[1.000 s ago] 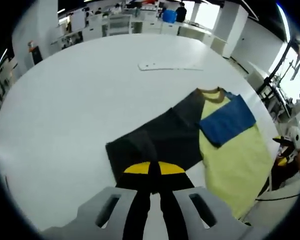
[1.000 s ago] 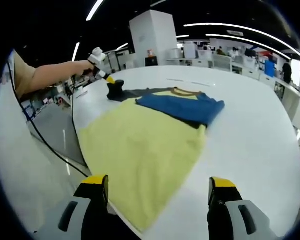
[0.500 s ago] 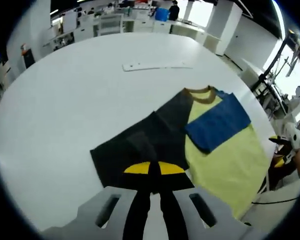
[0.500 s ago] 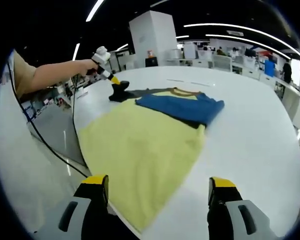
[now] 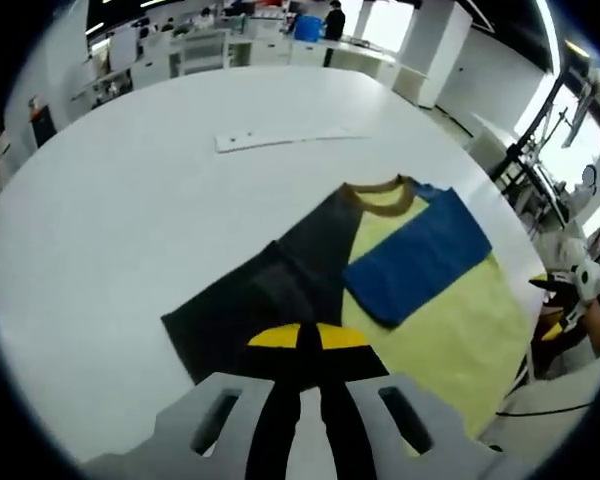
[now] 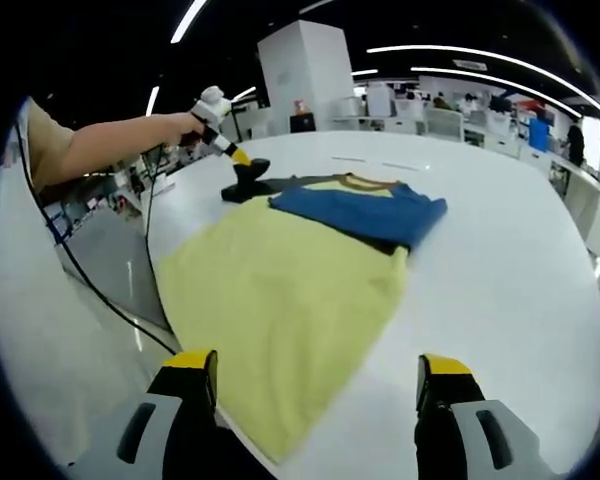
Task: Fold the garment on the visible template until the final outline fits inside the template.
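A T-shirt lies flat on the white table point(image 5: 120, 200): yellow body point(image 5: 450, 320), brown collar point(image 5: 378, 188), and a blue sleeve point(image 5: 420, 255) folded across the chest. My left gripper point(image 5: 308, 338) is shut on the dark grey sleeve point(image 5: 250, 310). In the right gripper view that left gripper point(image 6: 242, 163) holds the dark sleeve point(image 6: 248, 183) bunched just above the table. My right gripper point(image 6: 318, 385) is open over the yellow hem point(image 6: 280, 330) and grips nothing. From the left gripper view, the right gripper point(image 5: 548, 305) sits at the table's edge.
A flat white strip point(image 5: 280, 138) lies on the table beyond the collar. The table edge point(image 6: 165, 300) runs beside the yellow hem, with cables and floor below. Desks and a standing person fill the far background.
The left gripper, still shut on the dark sleeve, has carried it a little towards the shirt's body and slightly higher. The right gripper has stayed put and open.
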Demonstrator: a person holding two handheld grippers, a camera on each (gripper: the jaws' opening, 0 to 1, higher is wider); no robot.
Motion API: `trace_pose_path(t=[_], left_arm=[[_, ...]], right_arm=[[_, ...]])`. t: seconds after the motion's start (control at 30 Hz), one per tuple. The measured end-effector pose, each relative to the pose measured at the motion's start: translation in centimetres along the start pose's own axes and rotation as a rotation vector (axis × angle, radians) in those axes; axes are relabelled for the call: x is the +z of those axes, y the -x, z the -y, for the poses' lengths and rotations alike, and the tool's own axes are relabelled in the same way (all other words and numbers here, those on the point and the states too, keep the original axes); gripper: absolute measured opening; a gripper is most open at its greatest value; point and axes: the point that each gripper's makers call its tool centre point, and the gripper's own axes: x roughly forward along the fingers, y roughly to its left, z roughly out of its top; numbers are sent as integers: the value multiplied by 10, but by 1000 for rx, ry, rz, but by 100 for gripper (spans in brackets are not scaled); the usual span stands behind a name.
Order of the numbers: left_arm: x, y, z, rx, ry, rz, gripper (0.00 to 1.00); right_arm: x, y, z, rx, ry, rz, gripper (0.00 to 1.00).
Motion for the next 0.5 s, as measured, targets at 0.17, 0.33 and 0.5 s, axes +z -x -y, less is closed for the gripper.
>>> trace_pose_path(t=[0.17,0.33,0.5], left_arm=[[5,-4,9,-17,-17,-10,1],[13,-10,16,-34,-36,-12,1],[19,-19,27,-57,-59,-23,1]], right_arm=[[0,-2,1,3,2,-5,81],[2,-3,1,6,1,-1,81],[4,-4,2,7,1,1,81]])
